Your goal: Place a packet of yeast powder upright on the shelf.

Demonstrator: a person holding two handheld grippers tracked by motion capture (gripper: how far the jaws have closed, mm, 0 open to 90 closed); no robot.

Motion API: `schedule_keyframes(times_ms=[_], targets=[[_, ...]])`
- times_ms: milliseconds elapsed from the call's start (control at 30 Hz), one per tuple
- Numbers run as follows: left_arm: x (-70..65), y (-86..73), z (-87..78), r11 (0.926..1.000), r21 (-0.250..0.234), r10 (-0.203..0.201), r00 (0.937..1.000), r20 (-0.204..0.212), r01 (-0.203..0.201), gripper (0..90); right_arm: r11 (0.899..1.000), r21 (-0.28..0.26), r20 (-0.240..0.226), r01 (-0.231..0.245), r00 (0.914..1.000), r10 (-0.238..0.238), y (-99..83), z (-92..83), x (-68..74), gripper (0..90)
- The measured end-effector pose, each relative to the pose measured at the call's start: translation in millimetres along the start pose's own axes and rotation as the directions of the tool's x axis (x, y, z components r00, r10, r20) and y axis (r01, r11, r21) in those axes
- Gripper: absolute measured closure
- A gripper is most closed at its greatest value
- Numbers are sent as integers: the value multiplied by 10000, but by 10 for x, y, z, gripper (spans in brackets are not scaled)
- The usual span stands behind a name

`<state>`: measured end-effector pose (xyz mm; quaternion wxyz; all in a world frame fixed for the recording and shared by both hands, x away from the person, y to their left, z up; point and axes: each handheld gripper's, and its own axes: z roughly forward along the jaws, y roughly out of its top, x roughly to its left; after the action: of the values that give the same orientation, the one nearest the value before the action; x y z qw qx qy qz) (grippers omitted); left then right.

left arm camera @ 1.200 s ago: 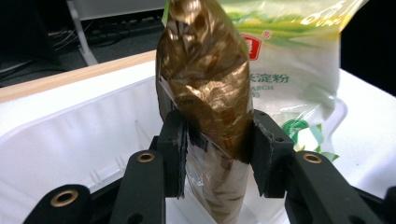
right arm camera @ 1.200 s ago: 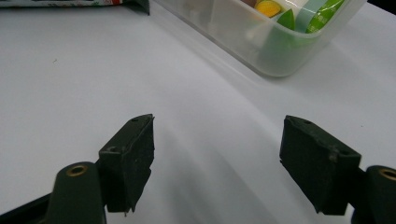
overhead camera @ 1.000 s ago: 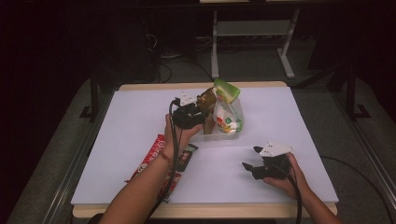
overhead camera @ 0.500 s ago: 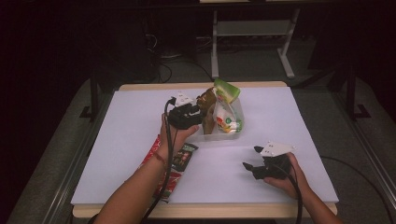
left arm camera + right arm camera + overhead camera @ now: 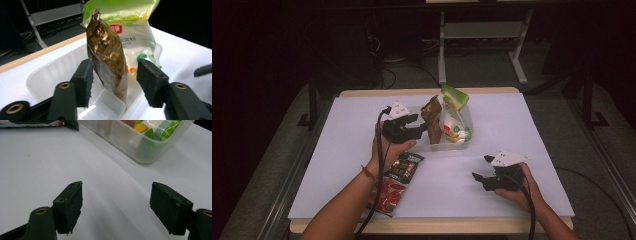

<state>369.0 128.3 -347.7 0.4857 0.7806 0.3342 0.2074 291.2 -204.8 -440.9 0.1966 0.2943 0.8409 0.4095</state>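
Now | gold pouch (image 5: 107, 57) upright, long axis vertical | left claw (image 5: 115, 80) opening, pads clear

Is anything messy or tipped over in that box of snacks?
Nothing is spilled. The gold packet stands upright in the clear plastic bin, leaning a little against the green and white bag behind it. Two more snack packets lie flat outside the bin.

A gold pouch (image 5: 107, 60) of crinkled foil is standing upright in a clear tub (image 5: 50, 75), its sealed top edge pointing up and a printed label showing on its lower side. It is leaning against a taller green-and-white bag (image 5: 135, 32) standing just behind it. The tub is sitting on the white table (image 5: 522, 125).
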Motion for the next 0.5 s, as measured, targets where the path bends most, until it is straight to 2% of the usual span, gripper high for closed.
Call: schedule_keyframes(times_ms=[67, 167, 267, 500], targets=[[13, -25, -76, 9998, -18, 191, 9998, 57, -191, 420, 10000, 3, 11, -28, 10000, 28, 1, -3, 0, 255], [41, -61, -157, 9983, 65, 574, 9983, -106, -573, 400, 9999, 68, 3, -76, 10000, 76, -4, 13, -4, 255], [109, -115, -239, 9971, 129, 746, 9972, 51, -747, 372, 10000, 53, 14, -29, 10000, 29, 1, 24, 5, 284], [250, -283, -498, 9909, 362, 1293, 9914, 197, -1299, 294, 9998, 178, -42, -57, 10000, 58, -5, 47, 10, 271]])
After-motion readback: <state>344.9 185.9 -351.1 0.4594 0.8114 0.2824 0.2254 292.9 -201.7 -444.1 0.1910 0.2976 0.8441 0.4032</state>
